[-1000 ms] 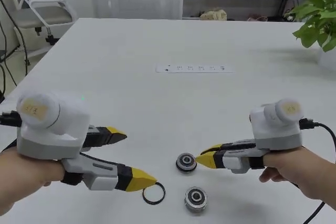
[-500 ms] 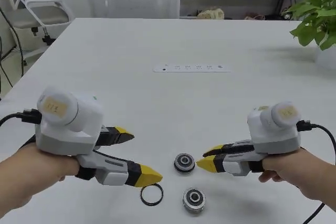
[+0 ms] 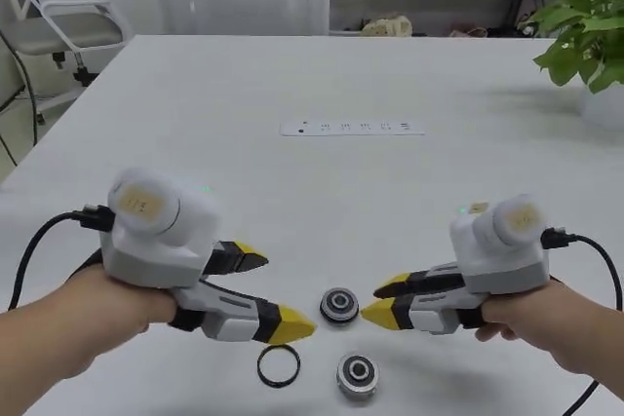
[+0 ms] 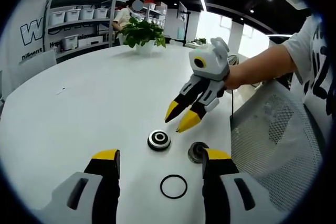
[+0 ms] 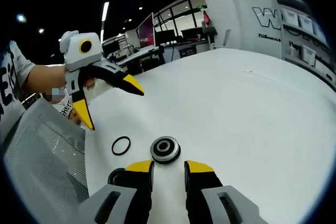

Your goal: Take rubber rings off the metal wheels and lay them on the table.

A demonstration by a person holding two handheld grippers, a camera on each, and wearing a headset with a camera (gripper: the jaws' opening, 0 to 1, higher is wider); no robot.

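Rubber ring [image 3: 279, 366] lies just beside the left tool [image 3: 287, 293] (wide, empty); right tool [image 3: 371, 302], narrowly parted, empty, faces a wheel [image 3: 339, 304].

A wide, pale grey table [image 3: 322, 75] runs from the bottom of the head view up to the top. A white power strip [image 3: 353, 128] lies flat on it just above the middle of the frame. Low in the frame, right of centre, sit two metal wheels: the upper wheel [image 3: 339, 305] is dark-rimmed, while the lower wheel [image 3: 357, 375] looks like bare silver. A loose black rubber ring [image 3: 279, 366] lies flat just left of the lower wheel. At upper right, a leafy plant [image 3: 580, 21] stands at the table's far edge.
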